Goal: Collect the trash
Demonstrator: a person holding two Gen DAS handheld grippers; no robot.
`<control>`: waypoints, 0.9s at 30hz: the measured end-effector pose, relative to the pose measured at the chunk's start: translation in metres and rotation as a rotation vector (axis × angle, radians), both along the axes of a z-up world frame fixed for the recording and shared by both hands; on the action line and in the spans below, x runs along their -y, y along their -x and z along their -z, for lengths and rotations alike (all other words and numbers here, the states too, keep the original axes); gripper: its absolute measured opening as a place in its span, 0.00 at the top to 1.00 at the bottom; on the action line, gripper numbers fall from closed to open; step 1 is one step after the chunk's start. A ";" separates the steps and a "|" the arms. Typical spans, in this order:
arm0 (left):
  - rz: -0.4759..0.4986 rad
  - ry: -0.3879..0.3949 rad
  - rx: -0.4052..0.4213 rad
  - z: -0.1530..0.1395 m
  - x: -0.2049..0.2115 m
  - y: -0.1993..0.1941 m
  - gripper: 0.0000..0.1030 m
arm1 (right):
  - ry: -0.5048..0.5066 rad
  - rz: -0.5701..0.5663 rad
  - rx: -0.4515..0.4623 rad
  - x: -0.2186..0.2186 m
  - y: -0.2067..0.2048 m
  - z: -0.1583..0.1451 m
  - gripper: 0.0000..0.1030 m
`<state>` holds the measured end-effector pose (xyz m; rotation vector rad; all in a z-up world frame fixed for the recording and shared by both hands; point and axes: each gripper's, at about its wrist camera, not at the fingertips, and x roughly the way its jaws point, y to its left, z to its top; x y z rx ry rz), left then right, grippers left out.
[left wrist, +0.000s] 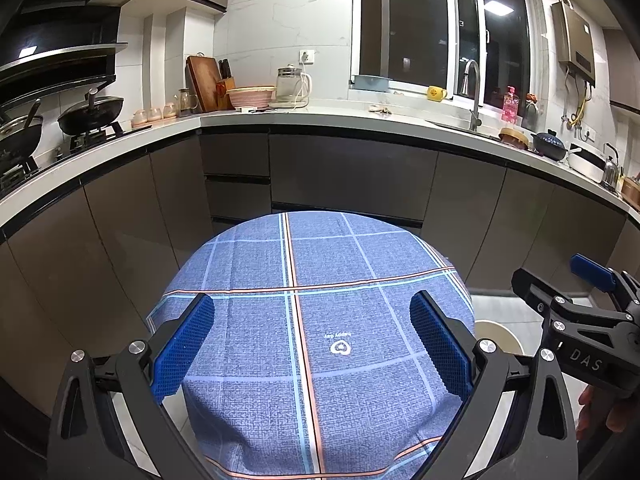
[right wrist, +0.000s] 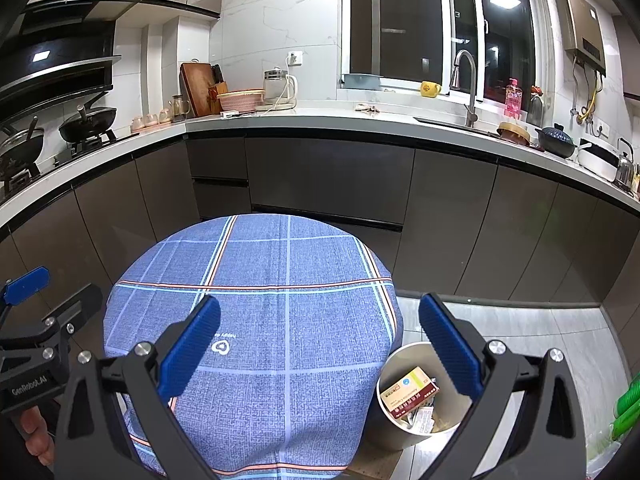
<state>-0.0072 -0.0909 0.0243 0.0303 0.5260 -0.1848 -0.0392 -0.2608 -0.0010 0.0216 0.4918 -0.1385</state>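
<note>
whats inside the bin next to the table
The bin holds a red and cream box on top of crumpled wrappers; anything beneath is hidden.

A white L-shaped counter (left wrist: 320, 114) tops grey cabinets (left wrist: 352, 176) along the far wall. Dark windows (left wrist: 440, 24) reflect ceiling lights. Marble-look white walls (left wrist: 280, 12); pale tiled floor (right wrist: 520, 328) at right.
</note>
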 end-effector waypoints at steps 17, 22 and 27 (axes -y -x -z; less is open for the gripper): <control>-0.006 -0.003 -0.004 0.002 0.002 0.000 0.08 | -0.002 0.001 -0.002 0.001 0.000 0.002 0.03; -0.006 -0.003 -0.005 0.002 0.002 -0.001 0.08 | -0.002 0.001 -0.003 0.000 0.000 0.002 0.03; -0.006 -0.004 -0.004 0.001 0.002 -0.001 0.08 | -0.003 0.002 -0.002 0.000 0.000 0.002 0.03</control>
